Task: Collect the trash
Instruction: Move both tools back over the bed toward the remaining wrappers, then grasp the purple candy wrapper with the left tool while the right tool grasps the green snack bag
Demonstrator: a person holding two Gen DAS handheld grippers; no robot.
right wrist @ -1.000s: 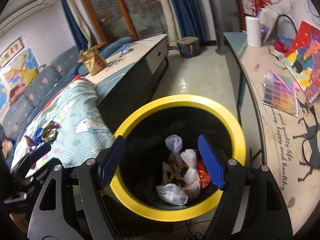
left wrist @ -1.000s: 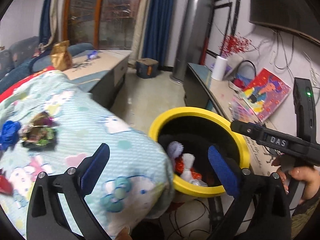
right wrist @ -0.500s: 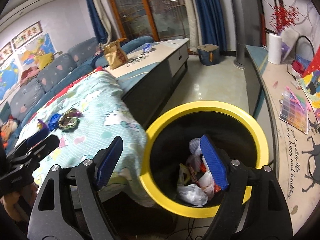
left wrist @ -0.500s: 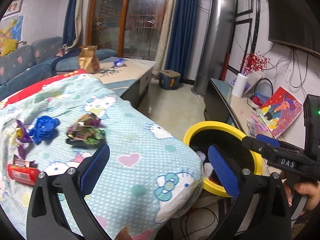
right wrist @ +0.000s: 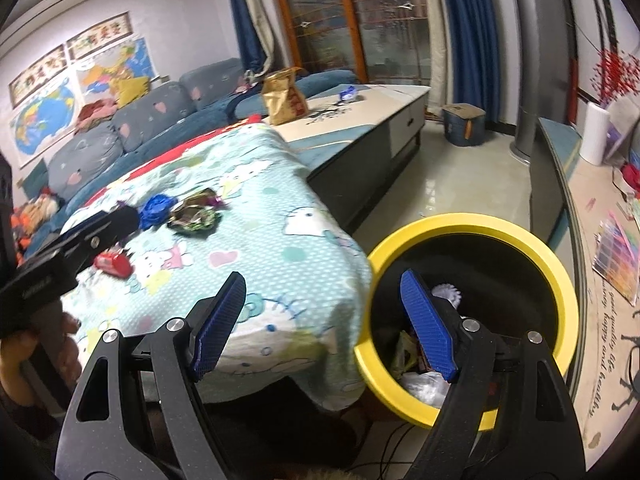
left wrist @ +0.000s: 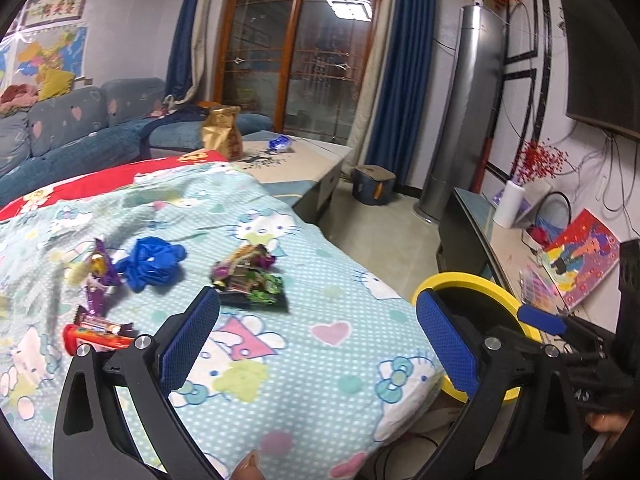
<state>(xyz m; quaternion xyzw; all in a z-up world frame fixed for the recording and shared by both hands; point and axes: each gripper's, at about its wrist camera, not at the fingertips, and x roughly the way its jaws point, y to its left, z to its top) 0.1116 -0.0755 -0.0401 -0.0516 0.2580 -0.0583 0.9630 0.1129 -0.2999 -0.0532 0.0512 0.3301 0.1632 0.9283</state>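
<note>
Loose trash lies on a Hello Kitty blanket (left wrist: 328, 360): a dark green and purple wrapper pile (left wrist: 250, 280), a crumpled blue piece (left wrist: 154, 260), a purple and gold wrapper (left wrist: 98, 272) and a red wrapper (left wrist: 96, 334). My left gripper (left wrist: 316, 340) hangs open and empty over the blanket's near part, short of the wrapper pile. A yellow-rimmed black bin (right wrist: 460, 220) stands off the blanket's right corner with white and plastic trash (right wrist: 424, 384) inside. My right gripper (right wrist: 324, 320) is open and empty, one pad over the bin, the other over the blanket corner.
A low cabinet (right wrist: 376, 120) behind the blanket carries a gold paper bag (right wrist: 284, 98). A long side counter (right wrist: 600, 280) with papers runs along the right wall. Tiled floor (right wrist: 448, 184) lies between them. A blue sofa (left wrist: 72, 136) lines the far left. Cables lie under the bin.
Both views swung left, away from the bin and toward the blanket, and rose a little. More trash came into the left view. Both grippers stayed open and empty.
</note>
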